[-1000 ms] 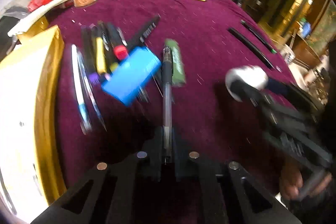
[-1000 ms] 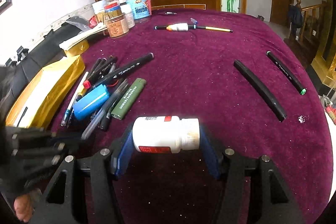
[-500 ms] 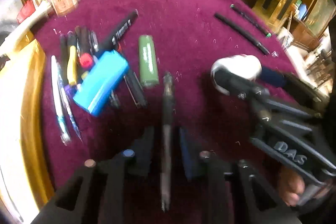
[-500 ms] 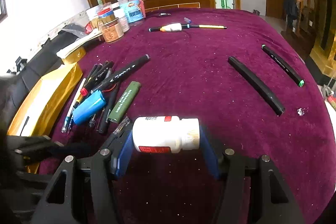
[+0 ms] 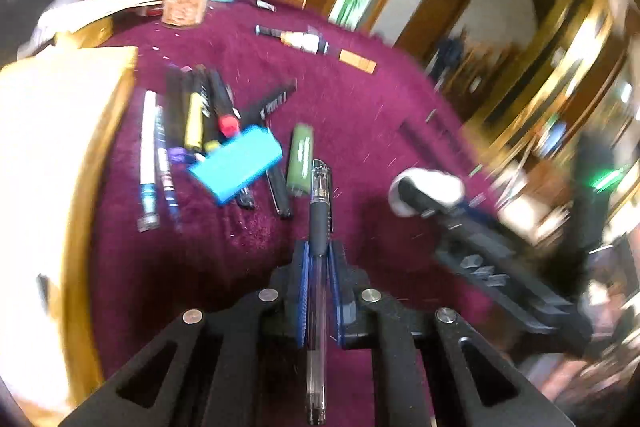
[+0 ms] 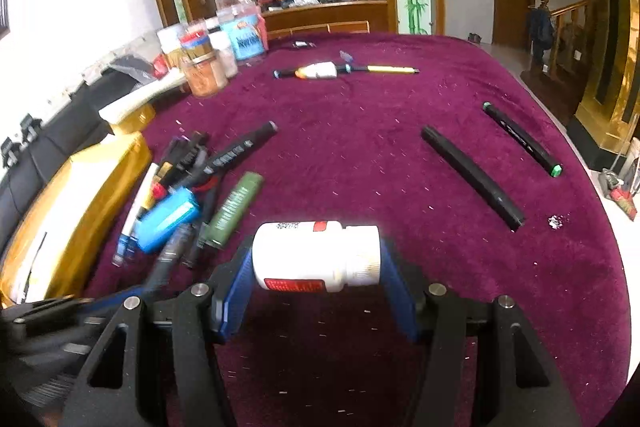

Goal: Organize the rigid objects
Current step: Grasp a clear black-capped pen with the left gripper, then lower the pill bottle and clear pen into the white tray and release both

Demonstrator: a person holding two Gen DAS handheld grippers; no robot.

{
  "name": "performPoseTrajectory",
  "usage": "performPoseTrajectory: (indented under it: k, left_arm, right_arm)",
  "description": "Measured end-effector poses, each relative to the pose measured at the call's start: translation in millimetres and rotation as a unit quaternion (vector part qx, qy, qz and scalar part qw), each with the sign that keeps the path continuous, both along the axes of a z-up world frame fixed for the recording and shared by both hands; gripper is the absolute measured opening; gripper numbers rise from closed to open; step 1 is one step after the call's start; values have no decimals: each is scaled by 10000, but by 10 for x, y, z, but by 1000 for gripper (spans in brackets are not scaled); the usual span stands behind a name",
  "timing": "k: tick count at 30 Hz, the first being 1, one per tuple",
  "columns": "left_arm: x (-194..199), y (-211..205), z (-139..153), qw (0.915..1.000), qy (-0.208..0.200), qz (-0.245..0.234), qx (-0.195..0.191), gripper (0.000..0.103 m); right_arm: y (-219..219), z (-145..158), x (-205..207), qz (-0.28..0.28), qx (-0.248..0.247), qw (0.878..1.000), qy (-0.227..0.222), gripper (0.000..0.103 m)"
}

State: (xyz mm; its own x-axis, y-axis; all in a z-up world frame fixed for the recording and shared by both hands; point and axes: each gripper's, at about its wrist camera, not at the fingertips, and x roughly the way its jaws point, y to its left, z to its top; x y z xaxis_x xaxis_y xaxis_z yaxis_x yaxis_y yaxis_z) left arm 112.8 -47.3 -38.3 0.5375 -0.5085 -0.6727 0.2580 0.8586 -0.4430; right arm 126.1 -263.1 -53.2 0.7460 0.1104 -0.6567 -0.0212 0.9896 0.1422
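Observation:
My left gripper [image 5: 319, 259] is shut on a clear gel pen [image 5: 319, 211] with a black grip, held lengthwise above the maroon cloth [image 5: 360, 107]. Its tip points at a pile of pens and markers [image 5: 192, 123], a blue case [image 5: 236, 165] and a green tube [image 5: 300, 159]. My right gripper [image 6: 316, 259] is shut on a white pill bottle [image 6: 316, 255], held sideways above the cloth; it also shows in the left wrist view [image 5: 428, 191]. The pile [image 6: 188, 163], blue case [image 6: 168, 219] and green tube [image 6: 236, 207] lie to the bottle's left.
A gold box [image 6: 68, 211] lies at the left edge. Jars [image 6: 204, 67] stand at the far left. A white float and a yellow pencil [image 6: 344, 69] lie at the back. Two black markers [image 6: 472, 179] [image 6: 520, 139] lie on the right.
My left gripper has swung with the pen, first pulling back from the pile, then tilting up and towards it. The right gripper with the bottle has risen slightly.

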Motion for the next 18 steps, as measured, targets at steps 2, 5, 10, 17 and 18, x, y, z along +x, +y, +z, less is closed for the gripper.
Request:
performPoseTrajectory:
  k: [2, 5, 10, 17, 18]
  left_arm:
    - [-146, 339, 242, 9982, -244, 324, -443, 8]
    - [-273, 731, 442, 9933, -397, 824, -706, 8]
    - [-421, 1515, 639, 9756, -698, 1891, -875, 8]
    - [-154, 2287, 432, 9620, -116, 2643, -682, 8]
    - [-51, 2334, 378, 9609, -19, 2723, -498, 8]
  right_arm:
    - [77, 90, -24, 116, 112, 9998, -148, 59]
    - [299, 268, -45, 510, 431, 9972, -334, 59]
    - [1005, 497, 48, 1845, 793, 9792, -304, 59]
    - [2164, 502, 401, 3071, 262, 9513, 26, 59]
    - [2263, 471, 450, 3105, 162, 9504, 94, 59]
